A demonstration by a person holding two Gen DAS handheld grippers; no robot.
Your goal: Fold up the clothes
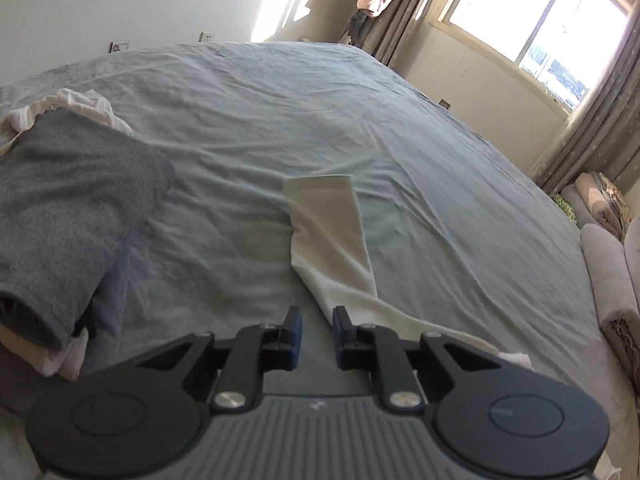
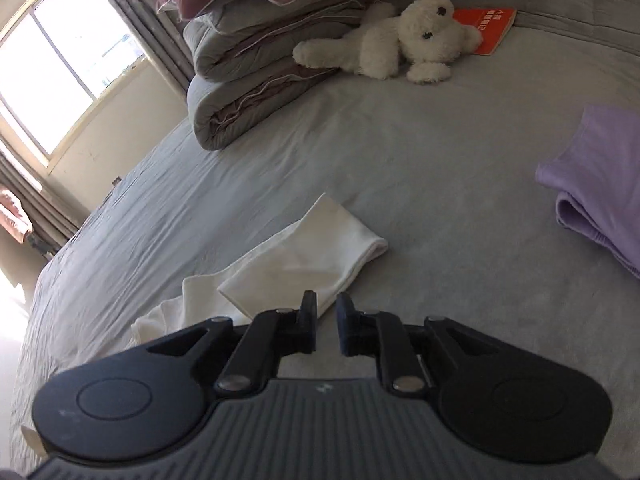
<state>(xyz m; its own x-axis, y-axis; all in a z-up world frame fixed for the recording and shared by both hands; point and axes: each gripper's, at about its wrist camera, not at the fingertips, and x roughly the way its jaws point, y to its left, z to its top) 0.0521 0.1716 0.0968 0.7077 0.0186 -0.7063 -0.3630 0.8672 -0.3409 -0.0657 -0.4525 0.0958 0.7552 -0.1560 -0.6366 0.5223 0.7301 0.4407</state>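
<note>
A white garment (image 1: 336,240) lies partly folded on the grey bedsheet (image 1: 280,112); it also shows in the right wrist view (image 2: 304,252) as a folded strip with loose cloth at its left end. My left gripper (image 1: 317,334) is open and empty, just above the garment's near end. My right gripper (image 2: 327,326) is open and empty, hovering at the near edge of the folded strip. A pile of grey and white clothes (image 1: 68,200) lies at the left. A folded lilac garment (image 2: 596,184) lies at the right.
Folded quilts (image 2: 264,52) are stacked at the head of the bed (image 2: 440,152), with a white plush bear (image 2: 400,44) and an orange book (image 2: 488,28) beside them. A window (image 1: 536,20) and curtains (image 1: 600,120) stand beyond the bed. Rolled bedding (image 1: 612,280) lies at the right edge.
</note>
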